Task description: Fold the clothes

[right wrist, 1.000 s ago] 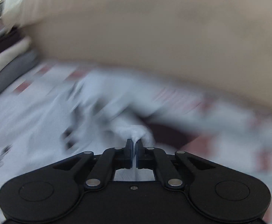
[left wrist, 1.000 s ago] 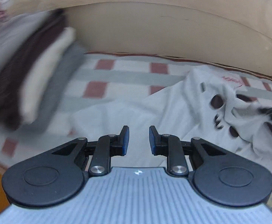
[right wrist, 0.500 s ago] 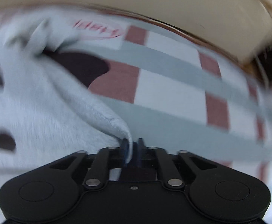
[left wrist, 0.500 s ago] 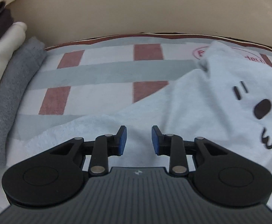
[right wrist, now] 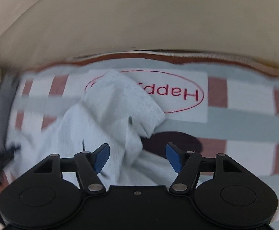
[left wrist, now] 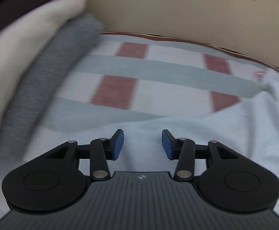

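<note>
Both grippers' jaws just opened, empty, over pale garment [right wrist: 105, 126] on checked bedspread [left wrist: 158, 69]; beige wall [right wrist: 139, 19] behind.

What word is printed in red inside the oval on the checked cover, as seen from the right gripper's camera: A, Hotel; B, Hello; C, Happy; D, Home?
C: in the right wrist view the red lettering in the oval on the checked cover reads "Happ", seen upside down, with its end hidden under the pale blue garment.
</note>
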A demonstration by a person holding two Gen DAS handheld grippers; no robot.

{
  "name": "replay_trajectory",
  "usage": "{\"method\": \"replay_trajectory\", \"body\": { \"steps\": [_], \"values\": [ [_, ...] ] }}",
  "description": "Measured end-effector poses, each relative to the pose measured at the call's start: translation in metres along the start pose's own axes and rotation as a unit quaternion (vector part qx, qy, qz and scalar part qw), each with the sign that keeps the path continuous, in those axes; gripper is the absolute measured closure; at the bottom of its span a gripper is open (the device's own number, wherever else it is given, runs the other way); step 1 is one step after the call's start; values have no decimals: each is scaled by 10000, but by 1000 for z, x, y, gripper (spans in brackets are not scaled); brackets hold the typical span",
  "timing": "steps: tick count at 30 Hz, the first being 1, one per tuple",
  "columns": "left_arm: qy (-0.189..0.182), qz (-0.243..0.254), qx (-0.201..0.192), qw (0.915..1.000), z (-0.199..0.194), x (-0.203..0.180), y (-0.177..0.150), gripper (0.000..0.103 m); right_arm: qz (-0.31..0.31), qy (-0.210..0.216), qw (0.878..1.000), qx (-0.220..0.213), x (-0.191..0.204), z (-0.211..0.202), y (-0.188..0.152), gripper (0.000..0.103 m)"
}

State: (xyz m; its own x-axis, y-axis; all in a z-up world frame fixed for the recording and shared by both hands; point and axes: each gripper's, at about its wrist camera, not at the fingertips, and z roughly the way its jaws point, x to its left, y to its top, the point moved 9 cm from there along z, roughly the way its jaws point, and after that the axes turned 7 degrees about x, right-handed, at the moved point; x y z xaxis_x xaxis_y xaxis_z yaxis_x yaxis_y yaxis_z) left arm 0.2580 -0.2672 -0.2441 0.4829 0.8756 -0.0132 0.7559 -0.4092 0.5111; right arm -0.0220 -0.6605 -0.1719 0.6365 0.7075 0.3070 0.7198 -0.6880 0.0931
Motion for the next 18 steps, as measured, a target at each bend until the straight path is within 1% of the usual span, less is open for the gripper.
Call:
{"method": "replay_trajectory", "body": {
  "steps": [1, 3, 5, 6, 7, 8, 10, 12, 13, 14, 15, 16, 17, 18],
  "values": [
    [18, -58, 8, 10000, 0, 6, 1, 60, 410, 266, 9988, 3, -8, 12, 3, 33],
    [-78, -231, 104, 9996, -1, 16, 1, 60, 1246, 795, 9890, 11, -27, 38, 7, 33],
    [-241, -432, 240, 9985, -3, 24, 0, 60, 1973, 1092, 9742, -22, -39, 61, 8, 33],
    [-322, -533, 308, 9976, -4, 28, -1, 59, 2102, 1037, 9721, -103, -42, 69, 6, 33],
    [-367, -592, 348, 9970, -6, 31, -2, 59, 1993, 918, 9755, -166, -37, 74, 5, 33],
    [-320, -569, 331, 9973, -9, 34, -2, 59, 1863, 793, 9790, -226, -32, 80, 3, 33],
    [-155, -552, 276, 9980, -12, 43, -2, 56, 1576, 870, 9833, -258, -11, 92, 3, 33],
    [-74, -810, 236, 9964, -16, 55, 0, 56, 1043, 702, 9910, -452, 10, 97, 1, 32],
    [-117, -1006, 236, 9946, -16, 61, 1, 56, 770, 611, 9936, -551, 21, 99, 0, 60],
    [-202, -1156, 251, 9928, -16, 65, 1, 56, 496, 520, 9953, -650, 31, 101, -1, 92],
    [-267, -1284, 269, 9910, -15, 69, 1, 56, -89, 285, 9956, -885, 47, 85, -2, 93],
    [-269, -1336, 297, 9902, -14, 72, -1, 56, -702, 36, 9911, -1128, 64, 66, -2, 93],
    [-224, -1320, 334, 9904, -13, 74, -2, 56, -1311, -214, 9817, -1365, 81, 48, -2, 94],
    [-190, -1310, 363, 9905, -13, 76, -4, 56, -1584, -340, 9720, -1705, 91, 25, -2, 94]
  ]
}}
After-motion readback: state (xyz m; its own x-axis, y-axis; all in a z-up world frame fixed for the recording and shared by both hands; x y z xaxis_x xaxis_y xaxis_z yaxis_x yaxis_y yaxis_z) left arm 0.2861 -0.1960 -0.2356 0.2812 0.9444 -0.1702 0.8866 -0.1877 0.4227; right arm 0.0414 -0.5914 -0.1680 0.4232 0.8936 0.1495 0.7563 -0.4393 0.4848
